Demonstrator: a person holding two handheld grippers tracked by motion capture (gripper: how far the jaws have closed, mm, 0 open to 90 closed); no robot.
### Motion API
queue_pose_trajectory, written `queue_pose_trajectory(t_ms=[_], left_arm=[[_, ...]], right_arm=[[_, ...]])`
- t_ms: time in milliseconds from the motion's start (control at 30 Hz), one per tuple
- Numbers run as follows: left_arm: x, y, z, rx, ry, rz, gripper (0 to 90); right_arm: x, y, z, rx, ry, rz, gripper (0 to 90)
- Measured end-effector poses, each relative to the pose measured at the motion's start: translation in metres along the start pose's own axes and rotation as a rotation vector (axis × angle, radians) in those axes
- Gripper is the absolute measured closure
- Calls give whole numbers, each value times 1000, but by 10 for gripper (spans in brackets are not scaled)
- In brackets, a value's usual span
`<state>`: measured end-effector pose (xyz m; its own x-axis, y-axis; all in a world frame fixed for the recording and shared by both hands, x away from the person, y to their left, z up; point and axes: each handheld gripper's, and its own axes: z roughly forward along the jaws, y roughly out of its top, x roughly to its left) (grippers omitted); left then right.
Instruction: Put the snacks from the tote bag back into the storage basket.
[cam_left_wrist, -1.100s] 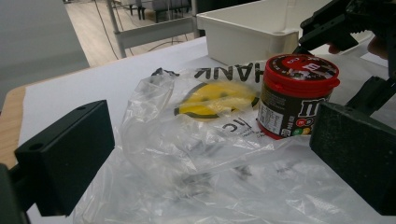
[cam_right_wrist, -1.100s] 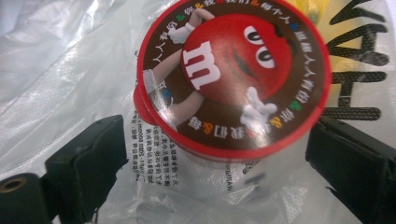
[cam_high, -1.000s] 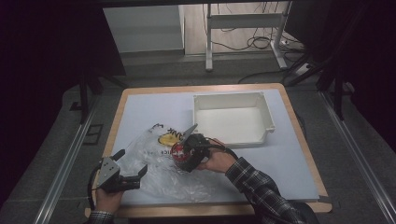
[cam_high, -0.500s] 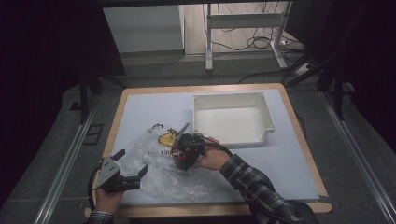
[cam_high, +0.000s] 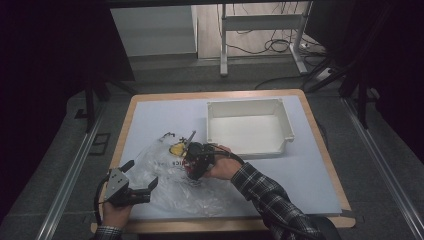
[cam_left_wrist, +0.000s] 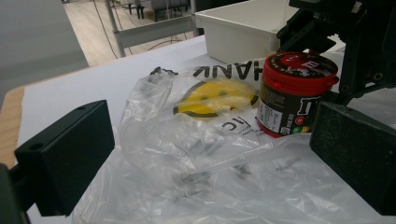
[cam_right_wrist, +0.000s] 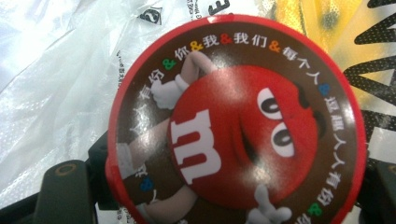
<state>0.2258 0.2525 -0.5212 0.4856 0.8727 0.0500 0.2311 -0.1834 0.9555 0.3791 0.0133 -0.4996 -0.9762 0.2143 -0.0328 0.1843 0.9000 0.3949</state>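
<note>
1. The white table carries everything; a white bin sits toward its far right, open side up, probably the place things go.
2. A clear plastic bag with a yellow smiley print lies crumpled flat at the near left, mouth region toward the bin.
3. The left gripper rests at the bag's near edge, jaws wide with only loose film between them, apparently waiting to steady the bag.
4. The right gripper has just been closing its jaws; they flank the candy jar from above, seemingly gripping it.
5. The candy jar stands upright on the bag, long axis vertical, red lid facing up.
</note>
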Motion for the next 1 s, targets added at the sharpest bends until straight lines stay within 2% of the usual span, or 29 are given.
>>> queue_pose_trajectory(t_ms=[267,700,1000], left_arm=[[0,0,0,1,-1,1,0],[1,0,0,-1,4,0,0],[1,0,-1,-8,7,-3,0]], right_arm=[[-1,5,3,26,-1,-8,250],[1,4,1,26,-7,-18,256],[4,7,-13,15,1,-46,256]])
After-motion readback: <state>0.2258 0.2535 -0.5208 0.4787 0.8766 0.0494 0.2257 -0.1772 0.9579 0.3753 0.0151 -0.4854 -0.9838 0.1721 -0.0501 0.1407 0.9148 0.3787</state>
